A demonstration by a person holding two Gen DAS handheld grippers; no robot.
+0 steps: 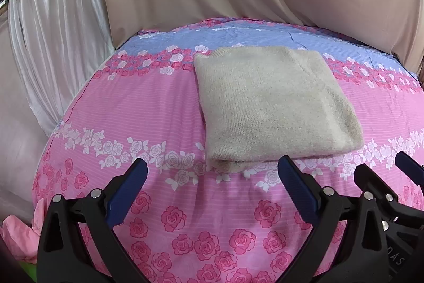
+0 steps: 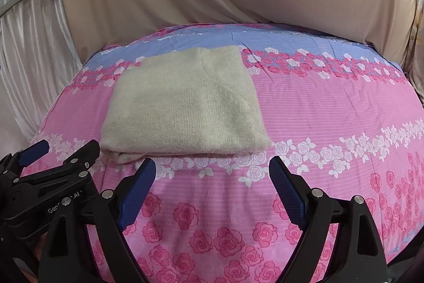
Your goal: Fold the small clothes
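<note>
Cream knit sweater [image 1: 273, 108] is lying folded on the rose-print bedspread [image 1: 148, 108]; I am holding my left gripper [image 1: 212, 190] and right gripper [image 2: 212, 187] with jaws apart, clear of it.

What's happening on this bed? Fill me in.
A person holds a two-finger gripper in each hand over a bed with a pink rose-print sheet. A cream knit garment lies folded into a neat rectangle on it. The left gripper and the right gripper are both open and empty, just short of the garment's near edge, touching nothing.

sweater [image 1: 273, 108] | cream knit | folded rectangle | flat on bedspread [image 1: 148, 108]
</note>
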